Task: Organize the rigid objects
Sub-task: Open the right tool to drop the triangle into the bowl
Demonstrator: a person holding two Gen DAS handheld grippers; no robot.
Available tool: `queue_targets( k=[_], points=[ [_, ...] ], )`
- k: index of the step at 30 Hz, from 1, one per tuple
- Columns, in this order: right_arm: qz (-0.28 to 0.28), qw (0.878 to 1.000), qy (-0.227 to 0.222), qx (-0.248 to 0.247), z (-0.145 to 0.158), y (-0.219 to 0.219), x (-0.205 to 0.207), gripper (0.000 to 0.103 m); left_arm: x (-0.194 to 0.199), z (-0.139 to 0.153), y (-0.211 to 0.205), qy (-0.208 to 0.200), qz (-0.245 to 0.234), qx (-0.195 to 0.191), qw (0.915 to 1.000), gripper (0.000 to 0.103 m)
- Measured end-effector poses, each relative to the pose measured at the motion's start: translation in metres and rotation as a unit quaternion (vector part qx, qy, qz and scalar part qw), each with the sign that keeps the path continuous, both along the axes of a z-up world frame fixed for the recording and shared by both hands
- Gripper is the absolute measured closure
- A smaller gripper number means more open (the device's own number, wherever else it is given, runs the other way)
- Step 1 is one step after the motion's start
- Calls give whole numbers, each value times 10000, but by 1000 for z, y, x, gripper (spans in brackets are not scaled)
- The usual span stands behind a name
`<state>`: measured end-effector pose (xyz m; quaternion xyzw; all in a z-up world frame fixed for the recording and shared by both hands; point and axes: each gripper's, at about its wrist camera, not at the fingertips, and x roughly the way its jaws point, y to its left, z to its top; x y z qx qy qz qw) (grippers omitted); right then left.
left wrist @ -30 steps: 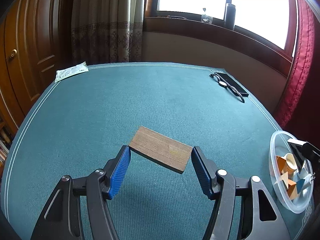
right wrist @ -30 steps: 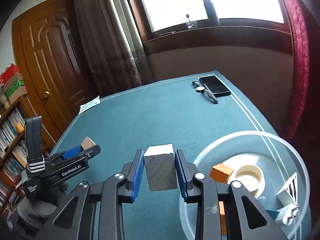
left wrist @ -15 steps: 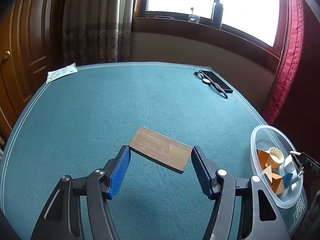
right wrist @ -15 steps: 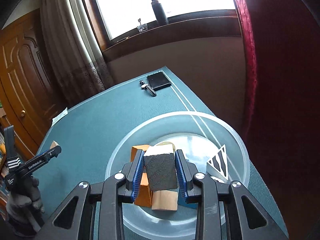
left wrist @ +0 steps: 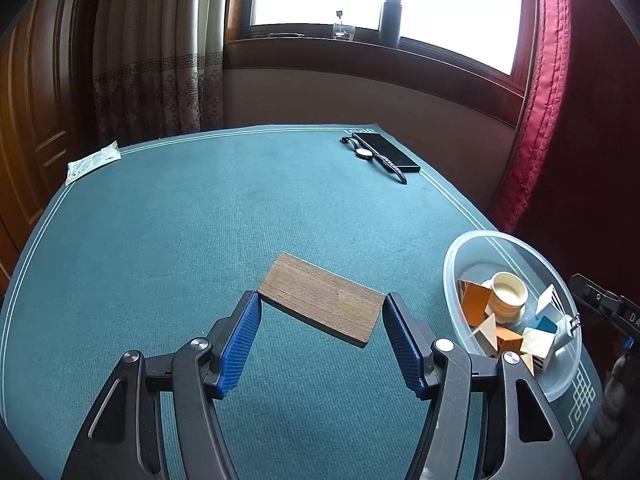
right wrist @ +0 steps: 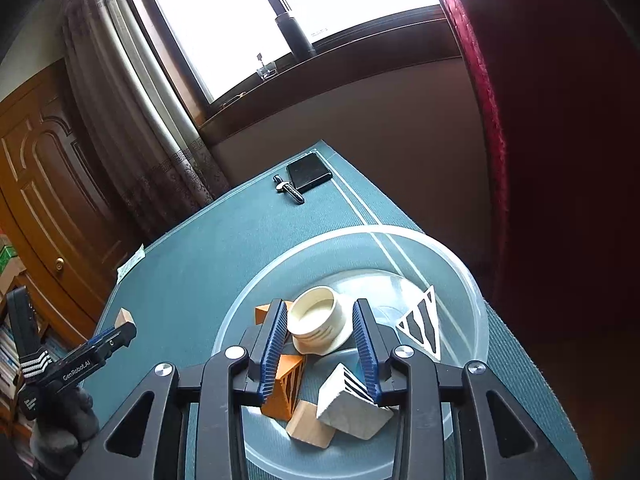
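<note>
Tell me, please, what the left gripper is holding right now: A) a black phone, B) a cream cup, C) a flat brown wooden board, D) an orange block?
C: in the left wrist view the left gripper has its blue pads on both ends of the flat brown wooden board, lifted above the green table.

Tablecloth (left wrist: pixel 200 240): teal, white double border line, covers the table
Phone (left wrist: pixel 386 152): black, flat, near the far right corner of the table
Wristwatch (left wrist: pixel 365 153): touching the phone's left side, strap laid out straight
Paper packet (left wrist: pixel 93 163): white, far left corner
Window sill (left wrist: pixel 360 46): bears a small glass (left wrist: pixel 343 32) and a dark cylinder (left wrist: pixel 390 20)
Curtains: patterned beige (left wrist: pixel 160 48) left, red (left wrist: pixel 536 100) right
Door (right wrist: pixel 52 184): brown wood, round knob
</note>
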<state>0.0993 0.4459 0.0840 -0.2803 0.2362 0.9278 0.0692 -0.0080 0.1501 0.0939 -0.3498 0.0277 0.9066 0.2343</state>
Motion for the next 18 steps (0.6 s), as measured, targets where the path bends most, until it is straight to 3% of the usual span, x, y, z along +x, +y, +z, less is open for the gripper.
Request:
queue_targets(
  k=[2, 5, 11, 18],
  points=[
    [-137, 9999, 16, 75, 0, 2, 2, 63, 3, 1, 8, -3, -95, -24, 10000, 39],
    [-416, 9985, 128, 332, 3, 3, 8, 44, 8, 2, 21, -13, -267, -90, 9996, 39],
    [-783, 9928, 385, 824, 13, 2, 19, 25, 21, 3, 56, 8, -682, -242, 9974, 39],
    [-992, 9907, 484, 795, 17, 11, 26, 19, 39, 6, 100, 98, -1258, -407, 9912, 39]
  ],
)
